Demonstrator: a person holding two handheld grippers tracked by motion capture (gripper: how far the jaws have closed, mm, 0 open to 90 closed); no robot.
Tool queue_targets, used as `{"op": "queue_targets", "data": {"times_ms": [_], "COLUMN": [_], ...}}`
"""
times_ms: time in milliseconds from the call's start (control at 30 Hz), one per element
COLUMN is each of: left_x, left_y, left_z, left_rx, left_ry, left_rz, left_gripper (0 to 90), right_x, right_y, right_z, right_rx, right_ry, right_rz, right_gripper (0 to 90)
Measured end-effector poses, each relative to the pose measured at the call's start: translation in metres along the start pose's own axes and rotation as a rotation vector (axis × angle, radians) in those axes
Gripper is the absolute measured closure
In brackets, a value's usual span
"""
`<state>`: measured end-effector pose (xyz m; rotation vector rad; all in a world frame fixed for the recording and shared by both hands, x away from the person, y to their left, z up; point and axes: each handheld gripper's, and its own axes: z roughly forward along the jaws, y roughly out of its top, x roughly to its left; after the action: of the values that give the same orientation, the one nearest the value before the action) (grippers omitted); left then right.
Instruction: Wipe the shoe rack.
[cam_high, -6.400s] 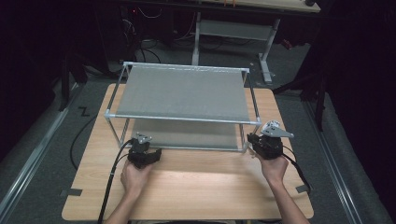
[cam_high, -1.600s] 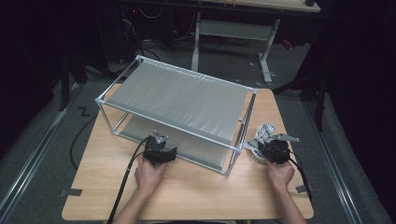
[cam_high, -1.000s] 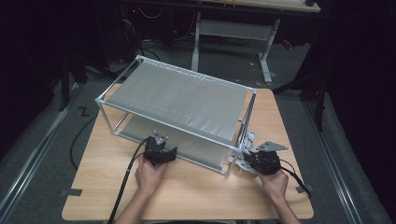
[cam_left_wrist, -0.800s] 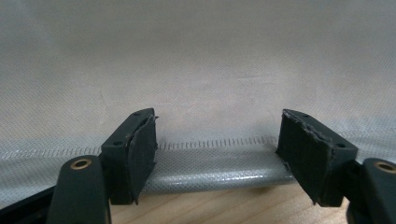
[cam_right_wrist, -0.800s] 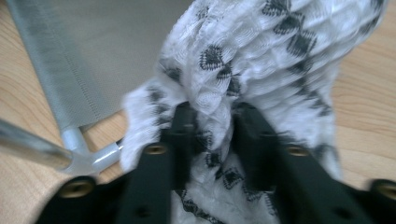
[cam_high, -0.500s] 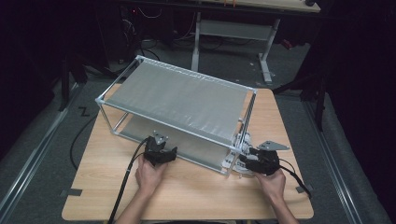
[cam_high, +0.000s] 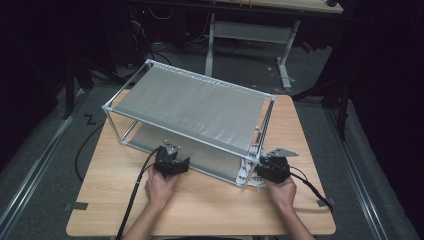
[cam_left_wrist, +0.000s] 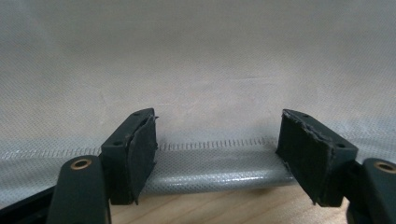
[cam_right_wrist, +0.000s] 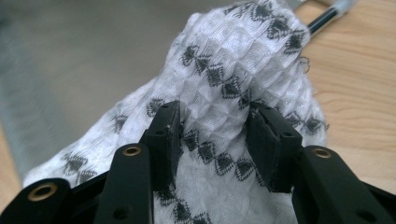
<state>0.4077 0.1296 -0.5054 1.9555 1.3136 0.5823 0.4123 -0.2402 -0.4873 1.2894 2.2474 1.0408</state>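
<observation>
A metal rack (cam_high: 190, 105) with two grey mesh shelves stands askew on the wooden table (cam_high: 210, 205). My left gripper (cam_high: 172, 159) is at its front, open, with the lower shelf's front rail (cam_left_wrist: 210, 168) just beyond the jaws of the left gripper (cam_left_wrist: 217, 128) and nothing between them. A white cloth (cam_high: 247, 172) with a black diamond pattern lies at the rack's right front corner. My right gripper (cam_high: 260, 170) is down on it. Its jaws have just been closing and stand wide, and a ridge of the cloth (cam_right_wrist: 233, 56) bulges up inside the right gripper (cam_right_wrist: 215, 116).
The rack covers most of the table's far half, and bare wood runs along the near edge. A black pen-like rod (cam_right_wrist: 327, 16) lies on the wood past the cloth. Behind the table stands a desk frame (cam_high: 250, 30), and cables trail on the floor (cam_high: 87, 145).
The rack has been swung askew since the oldest frame. My right gripper has come down and in to the rack's right front corner, and the cloth it held up now lies on the table.
</observation>
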Motion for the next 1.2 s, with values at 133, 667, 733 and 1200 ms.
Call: {"op": "queue_targets", "data": {"times_ms": [133,667,733,1200], "left_x": [0.000,-0.001,-0.001,-0.001], "left_y": [0.000,0.000,0.000,0.000], "left_z": [0.000,0.001,0.001,0.001], "left_rx": [0.001,-0.004,-0.004,-0.001], "left_ry": [0.003,0.006,0.006,0.012], "left_rz": [-0.001,-0.006,-0.006,-0.007], "left_gripper": [28.5,28.6,28.6,28.7], "right_x": [0.011,0.007,0.002,-0.026], "right_y": [-0.009,-0.007,-0.004,0.013], "right_z": [-0.006,0.003,0.006,0.032], "right_rx": [0.011,0.025,0.023,-0.013], "right_ry": [0.013,-0.084,-0.095,-0.202], "right_rz": [-0.050,-0.013,-0.002,0.058], "right_gripper": [53.1,42.9,42.9,45.4]}}
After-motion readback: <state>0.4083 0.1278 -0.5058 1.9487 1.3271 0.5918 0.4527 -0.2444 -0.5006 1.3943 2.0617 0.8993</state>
